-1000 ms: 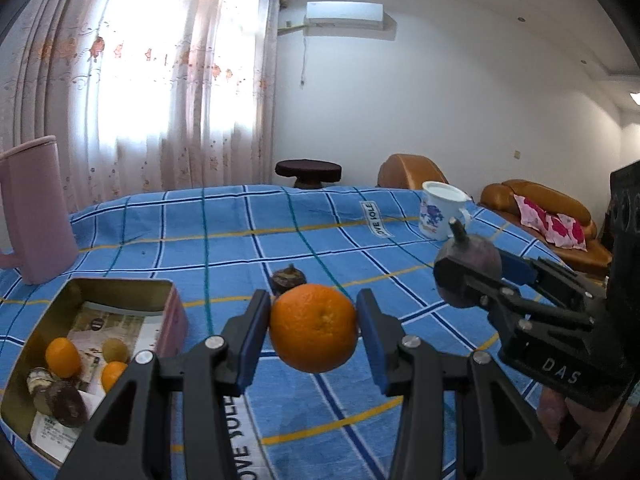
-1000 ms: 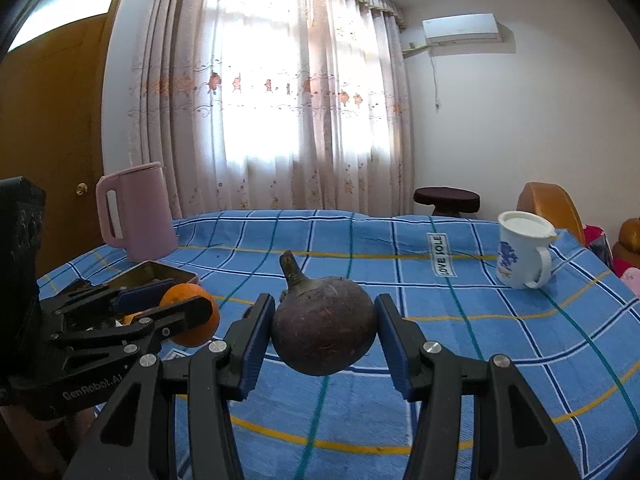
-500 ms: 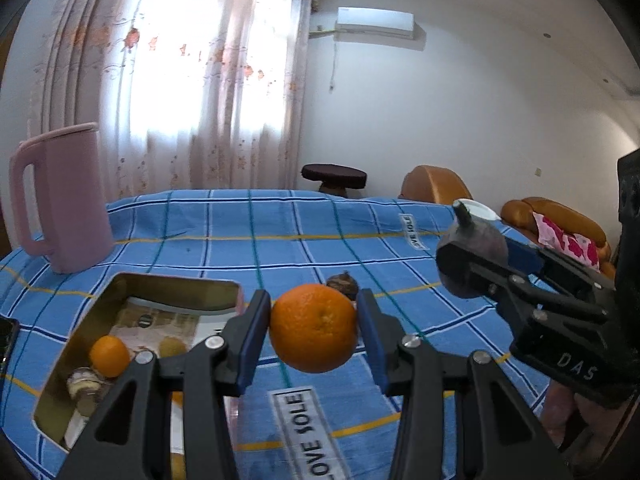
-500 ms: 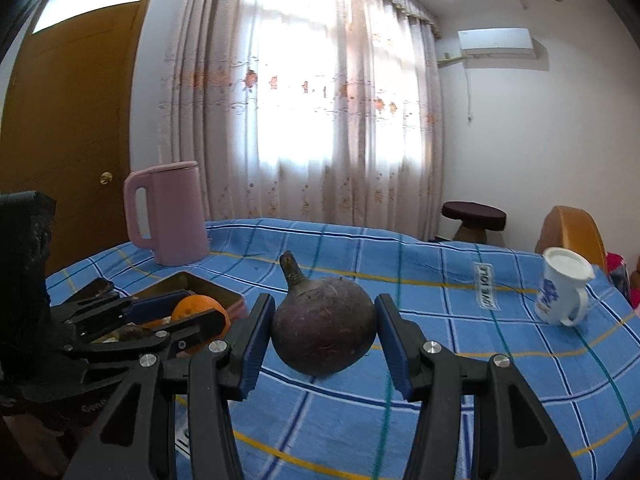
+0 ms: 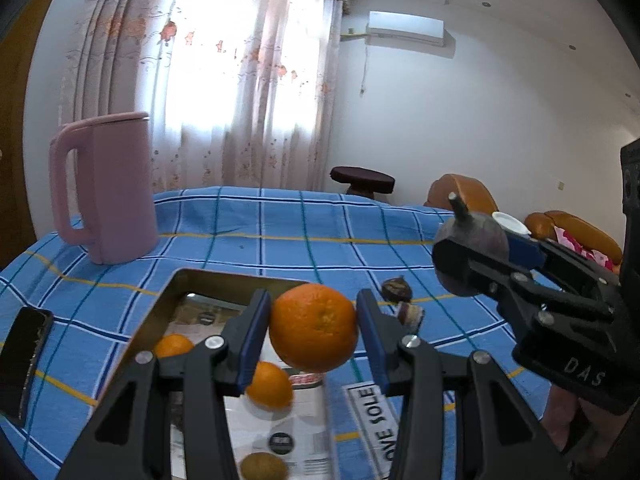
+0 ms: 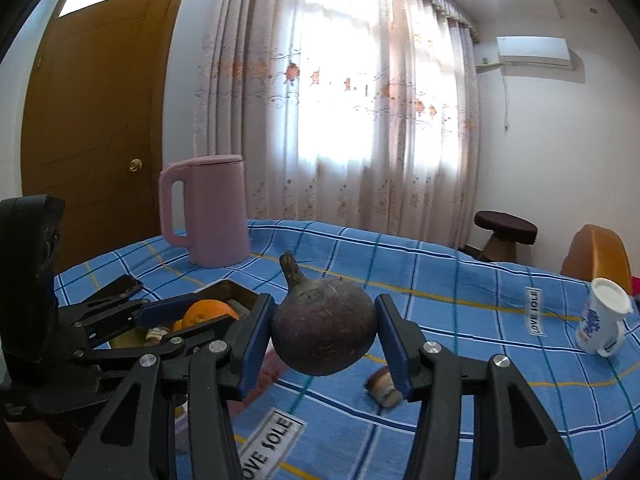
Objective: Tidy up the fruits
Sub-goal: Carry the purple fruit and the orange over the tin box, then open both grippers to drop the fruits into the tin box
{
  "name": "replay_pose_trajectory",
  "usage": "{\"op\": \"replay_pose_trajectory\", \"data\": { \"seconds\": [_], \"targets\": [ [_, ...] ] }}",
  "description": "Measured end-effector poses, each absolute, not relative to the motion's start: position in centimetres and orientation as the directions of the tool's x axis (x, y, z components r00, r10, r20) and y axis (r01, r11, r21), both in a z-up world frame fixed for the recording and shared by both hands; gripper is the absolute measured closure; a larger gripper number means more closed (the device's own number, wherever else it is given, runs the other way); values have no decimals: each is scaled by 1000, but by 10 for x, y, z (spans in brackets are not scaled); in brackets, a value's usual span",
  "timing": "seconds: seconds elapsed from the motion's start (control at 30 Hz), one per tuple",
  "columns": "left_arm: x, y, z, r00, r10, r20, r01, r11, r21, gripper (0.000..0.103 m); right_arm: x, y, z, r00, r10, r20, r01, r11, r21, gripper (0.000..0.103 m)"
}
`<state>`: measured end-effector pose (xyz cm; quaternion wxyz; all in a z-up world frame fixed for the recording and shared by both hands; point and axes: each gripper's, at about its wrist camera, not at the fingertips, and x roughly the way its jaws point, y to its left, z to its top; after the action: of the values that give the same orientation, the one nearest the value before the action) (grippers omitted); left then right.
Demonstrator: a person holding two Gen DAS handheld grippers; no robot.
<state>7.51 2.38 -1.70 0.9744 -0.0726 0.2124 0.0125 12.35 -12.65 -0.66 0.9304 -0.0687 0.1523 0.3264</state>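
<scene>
My left gripper point(image 5: 314, 328) is shut on a large orange point(image 5: 313, 327), held above the right part of a metal tin point(image 5: 188, 280) lined with paper. The tin holds two small oranges point(image 5: 270, 385), a greenish fruit point(image 5: 264, 467) and other small pieces. My right gripper point(image 6: 324, 334) is shut on a dark purple round fruit with a stem point(image 6: 322, 326), held in the air to the right of the tin; it shows in the left wrist view point(image 5: 470, 252). A small dark fruit point(image 5: 396, 289) and a cut piece point(image 5: 410, 314) lie on the blue checked cloth.
A pink jug point(image 5: 106, 188) stands at the back left of the table. A black phone point(image 5: 24, 356) lies left of the tin. A white printed mug point(image 6: 602, 322) stands at the right. A stool point(image 6: 505, 232) and sofas stand beyond the table.
Both grippers have swung left with their fruits. The orange now hangs over the tin instead of over the cloth to its right. Both stay shut.
</scene>
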Motion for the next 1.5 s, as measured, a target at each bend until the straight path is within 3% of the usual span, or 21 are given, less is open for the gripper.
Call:
{"op": "replay_pose_trajectory", "data": {
  "seconds": [0.4,1.1,1.2,1.3,1.5],
  "targets": [
    [65,73,-18,906,57,-419,-141,975,-172,57,120,-83,-16,675,640,-367,-695,719,-23,50],
    [53,119,-44,855,126,-503,-248,951,-183,56,112,-15,-69,483,669,-565,-813,582,-6,49],
    [53,116,-39,860,134,-493,-252,951,-181,49,111,-14,-70,470,671,-573,-819,573,0,47],
    [50,110,-33,871,147,-468,-259,948,-186,29,110,-25,-61,491,677,-549,-811,585,-4,39],
    [54,88,-19,893,114,-435,-211,960,-183,23,132,-81,-37,556,666,-497,-753,656,37,37]
  ]
}}
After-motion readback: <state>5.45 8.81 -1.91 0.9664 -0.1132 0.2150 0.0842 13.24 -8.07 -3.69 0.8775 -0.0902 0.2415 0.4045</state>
